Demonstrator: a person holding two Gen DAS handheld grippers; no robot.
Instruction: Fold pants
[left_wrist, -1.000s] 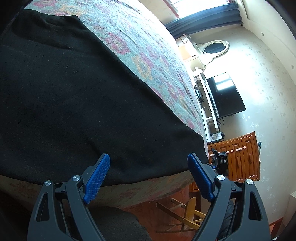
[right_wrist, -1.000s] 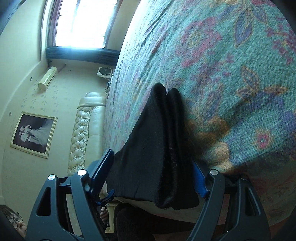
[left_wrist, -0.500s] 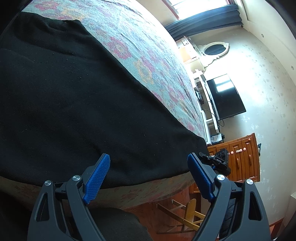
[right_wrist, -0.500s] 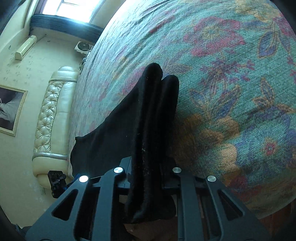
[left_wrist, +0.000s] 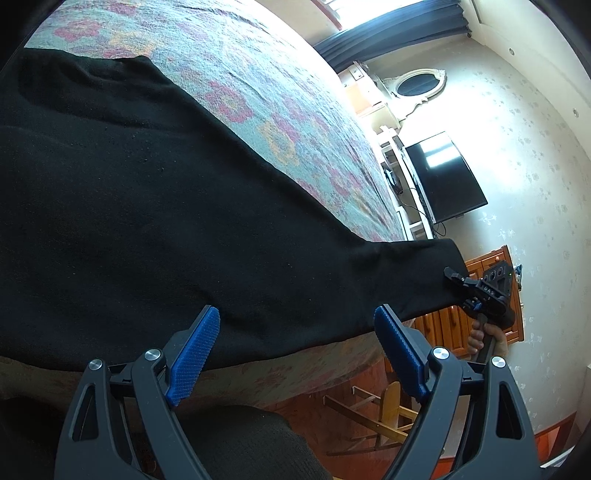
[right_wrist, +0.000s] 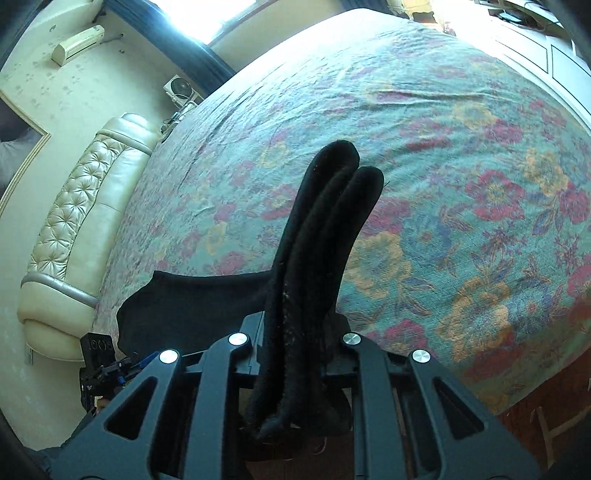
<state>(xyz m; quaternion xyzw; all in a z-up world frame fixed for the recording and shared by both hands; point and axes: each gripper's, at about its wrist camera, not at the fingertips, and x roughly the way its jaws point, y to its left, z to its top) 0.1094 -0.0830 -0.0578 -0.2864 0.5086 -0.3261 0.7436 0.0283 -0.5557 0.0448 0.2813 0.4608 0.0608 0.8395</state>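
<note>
Black pants (left_wrist: 147, 206) lie across a floral bedspread (left_wrist: 258, 92) near the bed's front edge. My left gripper (left_wrist: 295, 350) is open and empty, its blue pads just short of the pants' near edge. My right gripper (right_wrist: 291, 354) is shut on the bunched leg end of the pants (right_wrist: 325, 236) and holds it raised off the bed. That same gripper (left_wrist: 480, 291) shows at the right in the left wrist view, clamped on the leg end. The left gripper (right_wrist: 110, 365) shows at lower left in the right wrist view.
A padded cream headboard (right_wrist: 85, 206) borders the bed on the left. A TV (left_wrist: 443, 177), a wooden dresser (left_wrist: 491, 295) and a wooden chair frame (left_wrist: 388, 410) stand beyond the bed's foot. The floral bedspread (right_wrist: 461, 184) stretches wide beyond the pants.
My right gripper closed on the pants' leg end and lifted it, swinging up over the bed. In the left wrist view the leg end now stretches off the bed edge. The left gripper stayed open.
</note>
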